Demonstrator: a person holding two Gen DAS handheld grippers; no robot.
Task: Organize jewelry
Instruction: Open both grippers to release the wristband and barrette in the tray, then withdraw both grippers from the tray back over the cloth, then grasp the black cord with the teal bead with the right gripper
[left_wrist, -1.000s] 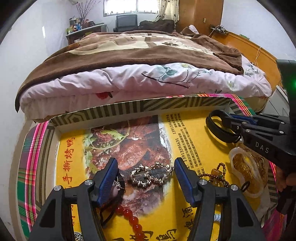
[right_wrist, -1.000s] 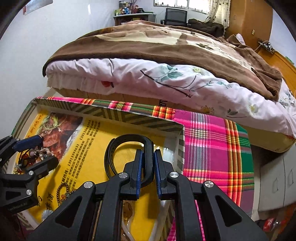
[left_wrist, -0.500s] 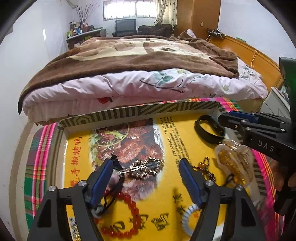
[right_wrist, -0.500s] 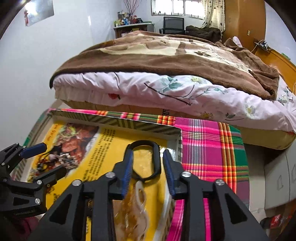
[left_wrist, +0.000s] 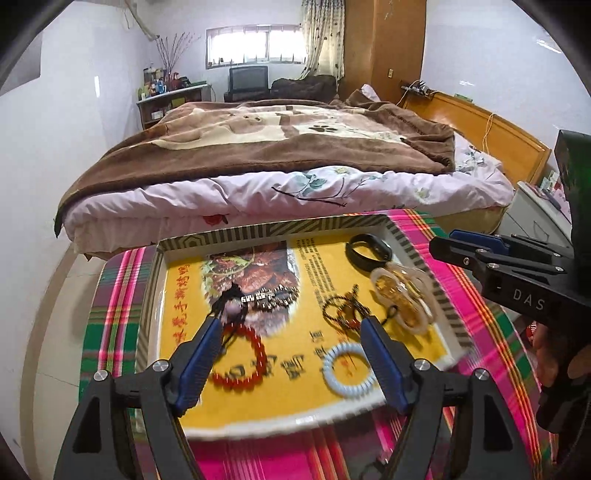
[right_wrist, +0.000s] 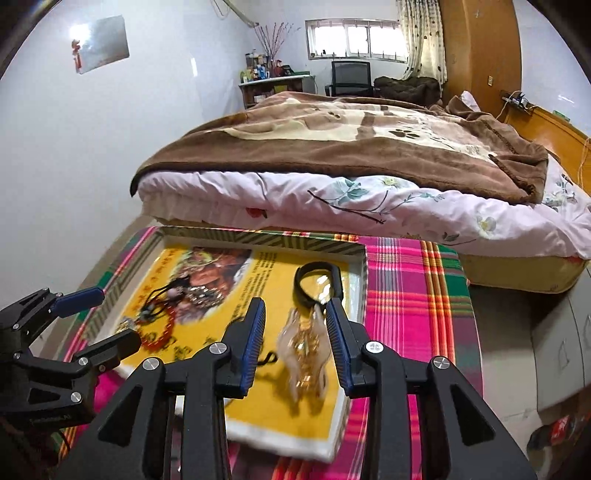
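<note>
Both grippers hung above a shallow box lid (left_wrist: 369, 224) that lay on a pink and green checked cloth (left_wrist: 476, 310) in front of a bed (left_wrist: 280, 147). The left gripper (left_wrist: 291, 321) had its jaws wide apart, and nothing was held between them. Below it, on the yellow printed bottom of the lid, lay the jewelry. A red bead bracelet (left_wrist: 243, 360) was on the near left side, and a white spiral ring (left_wrist: 347, 369) was on the near right side. A silver chain bracelet (left_wrist: 267, 298) lay farther away on the picture of food, with a black cord (left_wrist: 227, 299) just beside it on the left. A dark bead string (left_wrist: 343, 308) lay between the chain and the right wall of the lid. The right gripper (right_wrist: 295, 314) had its jaws moderately apart and empty. In its view, a pale amber piece (right_wrist: 306, 347), blurred, lay on the lid below and between the fingers, not touched by the pads. A black band (right_wrist: 317, 282) lay beyond it, near the far right corner of the lid.
</note>
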